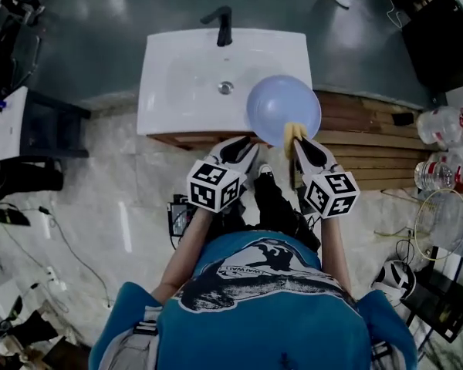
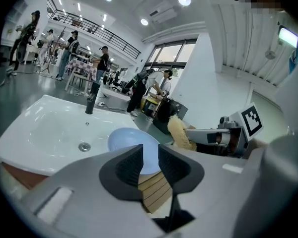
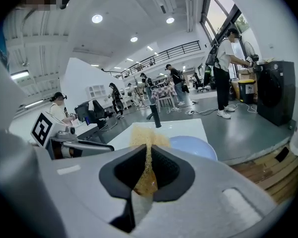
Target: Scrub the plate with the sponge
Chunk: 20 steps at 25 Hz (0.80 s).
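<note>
1. Our left gripper (image 1: 245, 146) hangs at the front edge of the sink (image 1: 177, 75), jaws apart with nothing between them. Nothing steadies the plate, so we judge it may skid once scrubbing starts.
2. The plate (image 1: 283, 106) sits on the sink's front right corner, overlapping the rim towards the wooden worktop (image 1: 370, 129); a hard push could tip it off.
3. Our right gripper (image 1: 297, 146) is clamped on the sponge (image 1: 293, 134) at the plate's near edge. The pinch is narrow, so the sponge may fold or slip out.

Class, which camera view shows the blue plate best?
The head view: the blue plate shows nearly whole from above. In the left gripper view the jaws cover its near edge; in the right gripper view the sponge hides its left part.
</note>
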Available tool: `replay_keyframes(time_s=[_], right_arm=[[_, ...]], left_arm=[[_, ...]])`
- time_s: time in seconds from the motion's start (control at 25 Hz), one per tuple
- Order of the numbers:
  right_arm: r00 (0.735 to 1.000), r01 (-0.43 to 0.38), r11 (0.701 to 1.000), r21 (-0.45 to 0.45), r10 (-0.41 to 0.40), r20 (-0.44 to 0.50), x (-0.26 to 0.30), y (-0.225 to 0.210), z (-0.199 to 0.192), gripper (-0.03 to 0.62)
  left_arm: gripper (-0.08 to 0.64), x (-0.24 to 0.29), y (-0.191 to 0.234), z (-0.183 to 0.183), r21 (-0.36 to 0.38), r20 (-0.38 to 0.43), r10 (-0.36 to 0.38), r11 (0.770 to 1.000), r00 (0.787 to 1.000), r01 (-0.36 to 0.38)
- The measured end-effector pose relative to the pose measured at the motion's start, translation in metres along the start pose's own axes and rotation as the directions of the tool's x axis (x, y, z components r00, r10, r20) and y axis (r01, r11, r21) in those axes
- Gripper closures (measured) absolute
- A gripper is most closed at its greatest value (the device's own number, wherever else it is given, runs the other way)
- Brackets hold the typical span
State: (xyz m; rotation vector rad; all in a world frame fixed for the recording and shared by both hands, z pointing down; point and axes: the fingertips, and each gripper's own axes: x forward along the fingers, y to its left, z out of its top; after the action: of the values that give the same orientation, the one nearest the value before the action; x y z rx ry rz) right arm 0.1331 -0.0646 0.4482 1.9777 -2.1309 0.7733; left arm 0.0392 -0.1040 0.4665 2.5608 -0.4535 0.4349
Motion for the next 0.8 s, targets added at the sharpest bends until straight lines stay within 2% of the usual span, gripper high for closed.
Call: replay_keyframes(time_s=[0.16,0.28,0.44,0.64,0.8], right_arm=[[0.998,-0.058,0.998,-0.029,0.057,-0.036,0.019,-0.021,0.009,0.56],[0.994,-0.096,0.994,-0.051,0.092,-0.066,0.032,-0.039,0.011,0.56],[0.983,-0.149,0.985,-0.082,0.139,-0.118,0.051,-0.057,0.01,0.56],[0.962,-0.221,0.968,-0.123,0.195,-0.19,0.076,-0.071,0.004,0.56],[0.943,-0.268,0.949,-0.164,0.224,-0.245,0.101,-0.074,-0.001,0.56]], left_arm=[[0.427,0.022,0.017,-0.01,-0.086,-0.015,0.082,0.993,0.997,-0.083],[0.411,0.038,0.029,-0.022,-0.193,-0.027,0.135,0.971,0.99,-0.138],[0.399,0.055,0.046,-0.034,-0.322,-0.03,0.201,0.925,0.979,-0.2],[0.399,0.068,0.062,-0.058,-0.42,-0.074,0.262,0.867,0.962,-0.268],[0.399,0.081,0.062,-0.076,-0.506,-0.085,0.241,0.825,0.967,-0.25]])
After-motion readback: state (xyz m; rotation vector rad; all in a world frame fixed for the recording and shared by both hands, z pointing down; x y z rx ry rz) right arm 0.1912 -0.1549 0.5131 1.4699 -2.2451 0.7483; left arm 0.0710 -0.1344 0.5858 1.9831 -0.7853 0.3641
